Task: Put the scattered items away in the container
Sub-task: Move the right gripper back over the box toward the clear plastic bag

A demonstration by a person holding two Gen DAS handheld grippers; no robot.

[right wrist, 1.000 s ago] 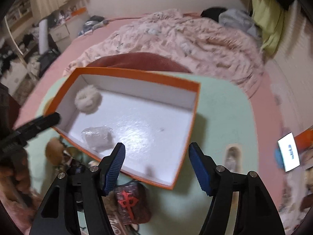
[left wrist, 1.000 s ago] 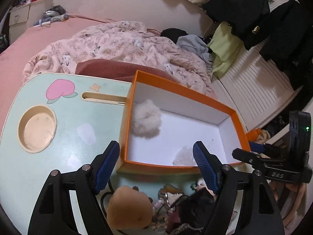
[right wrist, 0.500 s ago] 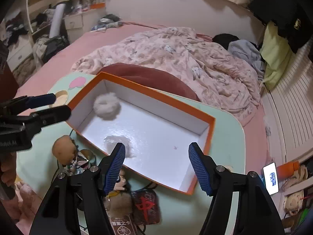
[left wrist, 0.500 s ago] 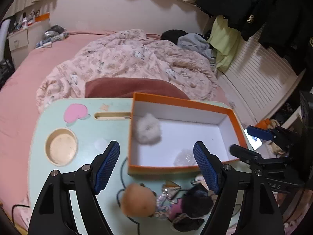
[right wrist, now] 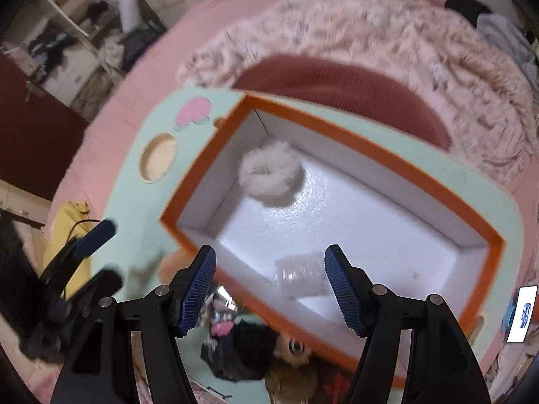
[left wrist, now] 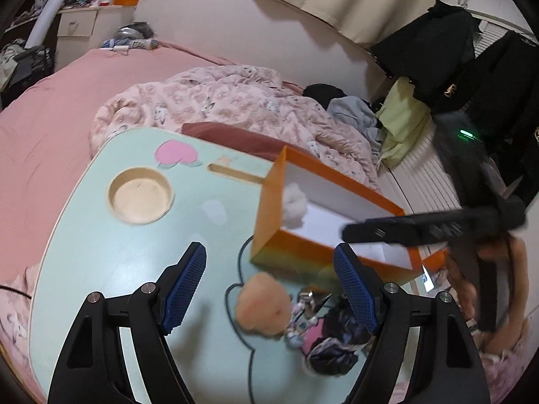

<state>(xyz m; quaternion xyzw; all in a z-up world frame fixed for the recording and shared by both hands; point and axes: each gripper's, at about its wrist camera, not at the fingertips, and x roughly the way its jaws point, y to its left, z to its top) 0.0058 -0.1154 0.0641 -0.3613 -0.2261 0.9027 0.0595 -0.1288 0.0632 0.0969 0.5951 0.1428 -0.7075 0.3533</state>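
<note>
From your left wrist, the left hand-held gripper (left wrist: 269,281) gapes empty over the worktop (left wrist: 101,252); a peach puff (left wrist: 262,306) lies just before the box (left wrist: 269,222).

From your right wrist, the right hand-held gripper (right wrist: 269,286) hangs open, empty, above the box; only here the clear packet (right wrist: 299,277) shows inside, near the white scrunchie (right wrist: 269,176).

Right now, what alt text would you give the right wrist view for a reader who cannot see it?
The open right gripper hangs empty over an orange box on a mint-green lap table. Inside the box lie a fluffy white scrunchie and a clear plastic item; a blurred pile of small trinkets sits outside its near wall.
</note>
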